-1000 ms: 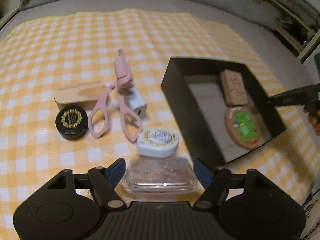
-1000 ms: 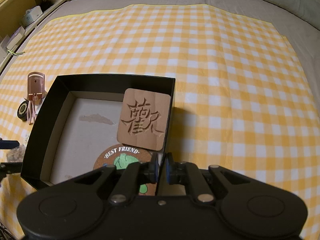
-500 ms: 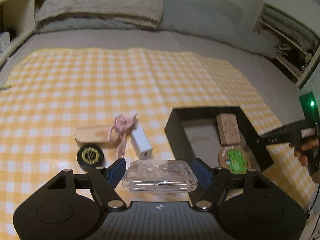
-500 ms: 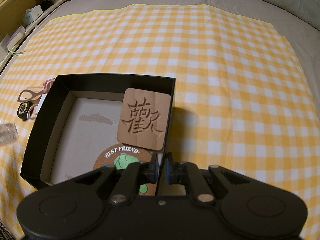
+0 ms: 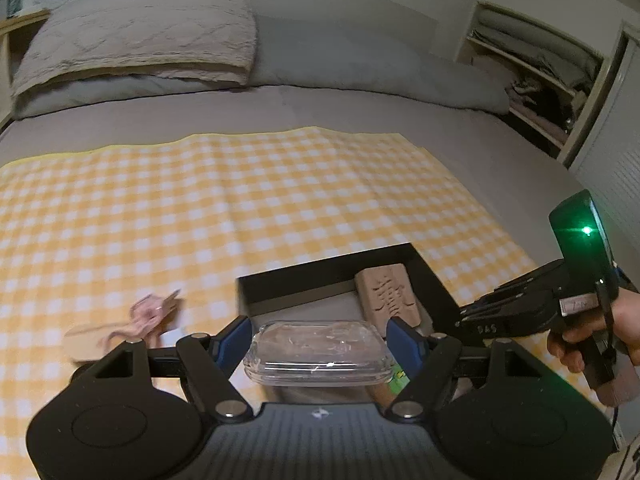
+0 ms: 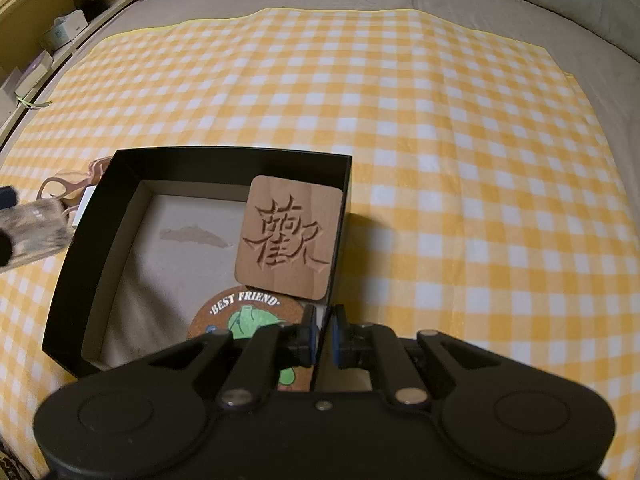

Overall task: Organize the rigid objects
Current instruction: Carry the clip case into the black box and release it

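My left gripper [image 5: 318, 336] is shut on a clear plastic container [image 5: 318, 354] and holds it in the air, just in front of the black box [image 5: 320, 268]. The right wrist view shows that same container [image 6: 34, 228] at the far left, beside the box's left wall [image 6: 92, 248]. Inside the box, a carved wooden block [image 6: 290, 236] leans at the right and a round cork coaster [image 6: 240, 312] lies flat. My right gripper [image 6: 324, 330] is shut on the box's right wall, and a hand holds it.
Pink scissors [image 5: 148, 316] and a white charger [image 6: 82, 210] lie on the yellow checked cloth [image 5: 240, 200] left of the box. The cloth covers a grey bed with a pillow [image 5: 140, 40] at the back. Shelves [image 5: 540, 76] stand at the right.
My left gripper has lifted the clear container off the cloth and carried it up and toward the box. The right gripper has stayed on the box wall.
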A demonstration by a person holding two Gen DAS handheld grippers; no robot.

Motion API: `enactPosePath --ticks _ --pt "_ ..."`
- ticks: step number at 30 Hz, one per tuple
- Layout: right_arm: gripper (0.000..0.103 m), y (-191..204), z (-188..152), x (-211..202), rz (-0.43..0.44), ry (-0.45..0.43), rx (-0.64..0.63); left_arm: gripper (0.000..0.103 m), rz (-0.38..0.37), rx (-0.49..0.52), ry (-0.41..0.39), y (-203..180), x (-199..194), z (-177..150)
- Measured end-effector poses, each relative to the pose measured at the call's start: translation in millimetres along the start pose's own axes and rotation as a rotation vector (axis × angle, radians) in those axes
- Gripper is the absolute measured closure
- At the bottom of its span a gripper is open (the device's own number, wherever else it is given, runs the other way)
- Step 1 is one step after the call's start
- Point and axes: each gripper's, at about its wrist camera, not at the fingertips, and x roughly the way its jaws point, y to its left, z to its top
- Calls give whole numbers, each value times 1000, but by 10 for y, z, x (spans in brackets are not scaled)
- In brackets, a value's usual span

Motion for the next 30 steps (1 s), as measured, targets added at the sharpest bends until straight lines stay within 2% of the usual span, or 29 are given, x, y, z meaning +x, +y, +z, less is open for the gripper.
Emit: enactPosePath --ticks 9,21,26,28,30 --pt "95 -9 -8 -35 6 0 2 29 47 12 40 -274 487 125" --pt "94 -58 -13 -48 19 0 2 29 180 -86 42 -293 986 172" --pt "94 -69 -37 -67 28 -1 1 28 189 -114 73 -254 1172 105" --pt "93 -70 -45 -74 33 -1 2 27 169 -131 113 -216 1241 58" --pt "93 -79 -48 -81 37 -1 1 23 157 -95 124 -236 1242 43"
